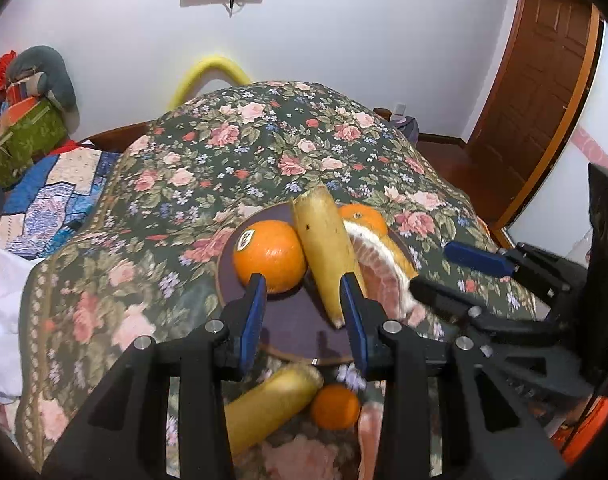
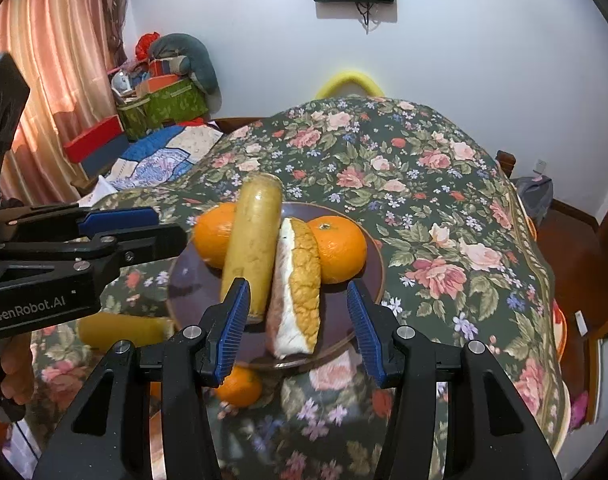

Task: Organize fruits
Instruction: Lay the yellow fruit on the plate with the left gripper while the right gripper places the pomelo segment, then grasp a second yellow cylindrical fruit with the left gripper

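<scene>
A dark purple plate (image 1: 288, 320) (image 2: 374, 256) on the floral tablecloth holds a stickered orange (image 1: 269, 256) (image 2: 213, 236), a long yellow fruit (image 1: 324, 244) (image 2: 253, 240), a pomelo wedge (image 1: 384, 268) (image 2: 304, 280) and a second orange (image 1: 362, 216) (image 2: 342, 248). My left gripper (image 1: 304, 286) (image 2: 166, 226) hovers over the plate's near side, open, its pads touching nothing. My right gripper (image 2: 298, 286) (image 1: 430, 266) hangs open above the wedge, clear of it. Off the plate, near me, lie another yellow fruit (image 1: 272, 404) (image 2: 124, 332) and a small orange (image 1: 335, 406) (image 2: 240, 386).
The floral cloth (image 1: 240, 152) (image 2: 444, 208) covers a domed table. A patchwork quilt (image 1: 52, 196) and green boxes (image 2: 172, 104) sit far left. A wooden door (image 1: 544, 92) stands to the right. A hand (image 2: 16, 364) grips the left tool.
</scene>
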{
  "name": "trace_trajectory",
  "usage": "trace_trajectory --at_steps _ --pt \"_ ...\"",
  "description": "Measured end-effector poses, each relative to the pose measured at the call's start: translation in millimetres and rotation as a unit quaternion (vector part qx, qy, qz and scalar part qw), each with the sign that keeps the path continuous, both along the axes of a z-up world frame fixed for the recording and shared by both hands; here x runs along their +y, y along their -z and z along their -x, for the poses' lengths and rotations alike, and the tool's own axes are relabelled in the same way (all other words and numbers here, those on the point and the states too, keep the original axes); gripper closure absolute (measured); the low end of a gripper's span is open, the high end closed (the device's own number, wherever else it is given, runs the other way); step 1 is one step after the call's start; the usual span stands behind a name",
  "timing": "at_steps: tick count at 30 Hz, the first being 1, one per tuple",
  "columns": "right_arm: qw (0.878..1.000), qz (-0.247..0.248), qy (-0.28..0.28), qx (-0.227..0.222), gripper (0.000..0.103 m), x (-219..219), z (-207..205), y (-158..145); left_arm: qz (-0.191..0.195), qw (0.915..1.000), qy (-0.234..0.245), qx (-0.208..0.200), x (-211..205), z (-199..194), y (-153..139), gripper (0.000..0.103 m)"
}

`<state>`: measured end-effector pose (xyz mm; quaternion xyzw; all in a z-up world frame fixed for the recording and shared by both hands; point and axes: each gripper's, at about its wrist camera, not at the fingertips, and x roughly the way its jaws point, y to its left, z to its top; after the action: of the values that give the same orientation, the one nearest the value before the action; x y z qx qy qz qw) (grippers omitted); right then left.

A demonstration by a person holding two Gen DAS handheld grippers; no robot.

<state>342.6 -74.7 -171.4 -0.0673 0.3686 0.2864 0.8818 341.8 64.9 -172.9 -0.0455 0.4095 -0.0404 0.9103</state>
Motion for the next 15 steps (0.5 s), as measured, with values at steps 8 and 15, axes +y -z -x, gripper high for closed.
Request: trace_trajectory --at_steps 8,15 --pt "1.000 0.000 0.005 0.003 0.054 -6.9 22.5 -7.6 0.002 0.9998 -0.011 0.016 15.3 34.3 3.9 0.063" --pt "1.000 0.012 0.000 0.018 0.052 -6.0 41.5 4.9 -0.010 0.9987 -0.006 0.050 21.4 49.4 33.3 0.055"
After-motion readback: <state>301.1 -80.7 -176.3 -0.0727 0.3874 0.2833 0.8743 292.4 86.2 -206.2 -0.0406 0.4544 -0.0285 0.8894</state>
